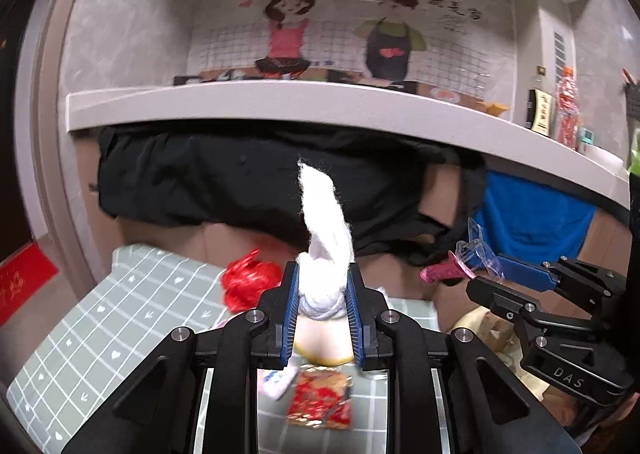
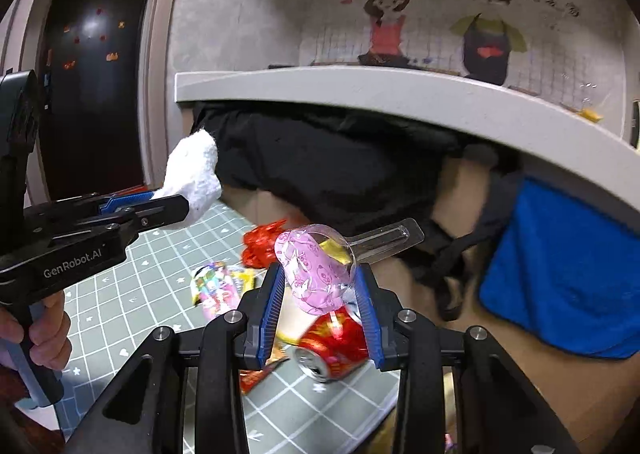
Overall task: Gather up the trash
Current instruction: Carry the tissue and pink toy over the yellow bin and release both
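My left gripper (image 1: 322, 294) is shut on a crumpled white tissue (image 1: 324, 230) and holds it above the green checked mat (image 1: 120, 326); it also shows in the right wrist view (image 2: 192, 170). My right gripper (image 2: 320, 294) is shut on a clear plastic wrapper with a pink printed label (image 2: 312, 270), held above the mat; the wrapper also shows in the left wrist view (image 1: 460, 262). On the mat lie a red can (image 2: 336, 346), a red crumpled wrapper (image 1: 248, 282), a red-gold packet (image 1: 320, 398) and colourful snack wrappers (image 2: 216, 286).
A grey counter (image 1: 280, 102) runs across above, with bottles (image 1: 540, 110) at its right end. Black cloth (image 1: 240, 182) and a blue towel (image 2: 560, 274) hang below it. A dark door (image 2: 92, 74) stands at the left.
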Demonstrator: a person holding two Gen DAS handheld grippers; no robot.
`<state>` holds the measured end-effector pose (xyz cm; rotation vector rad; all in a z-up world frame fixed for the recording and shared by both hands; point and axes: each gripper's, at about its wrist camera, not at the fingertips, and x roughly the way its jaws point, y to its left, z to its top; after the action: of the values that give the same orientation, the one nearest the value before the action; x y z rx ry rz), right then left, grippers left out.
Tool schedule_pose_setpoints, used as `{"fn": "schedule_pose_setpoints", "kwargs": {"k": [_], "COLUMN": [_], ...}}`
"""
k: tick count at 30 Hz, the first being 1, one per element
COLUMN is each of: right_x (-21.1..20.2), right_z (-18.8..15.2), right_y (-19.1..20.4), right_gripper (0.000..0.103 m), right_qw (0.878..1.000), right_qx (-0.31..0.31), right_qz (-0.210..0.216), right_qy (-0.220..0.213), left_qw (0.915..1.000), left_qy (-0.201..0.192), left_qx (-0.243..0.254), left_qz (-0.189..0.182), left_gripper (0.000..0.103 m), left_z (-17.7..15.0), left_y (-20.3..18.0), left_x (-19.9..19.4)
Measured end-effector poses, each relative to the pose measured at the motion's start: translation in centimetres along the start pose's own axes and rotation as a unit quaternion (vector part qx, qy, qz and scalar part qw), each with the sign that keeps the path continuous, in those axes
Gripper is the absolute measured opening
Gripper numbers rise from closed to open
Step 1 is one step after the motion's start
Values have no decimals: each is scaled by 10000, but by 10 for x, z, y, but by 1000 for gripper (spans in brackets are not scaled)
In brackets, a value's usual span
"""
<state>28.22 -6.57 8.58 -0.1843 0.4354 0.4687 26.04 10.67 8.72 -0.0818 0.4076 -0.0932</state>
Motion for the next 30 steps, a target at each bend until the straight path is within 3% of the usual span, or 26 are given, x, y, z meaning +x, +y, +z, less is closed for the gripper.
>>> {"fn": "schedule_pose_setpoints", "kwargs": {"k": [16,30], "right_x": [-72,-104], "right_z": [-30,-60], "right_y": [-87,-135], "right_gripper": [34,34], "right_qw": [9953,9872], "right_qx": [409,826], "right_qz": [-867,-1365], "right_qy": [-138,-85], "left_qw": [9952,9854], "left_qy": [143,468], "left_qx": [448,546], "left_qz": [-862,-1543], "left_gripper": [23,23], "left_z": [-1,-18], "left_y": [-116,-181], "left_x": [17,44]}}
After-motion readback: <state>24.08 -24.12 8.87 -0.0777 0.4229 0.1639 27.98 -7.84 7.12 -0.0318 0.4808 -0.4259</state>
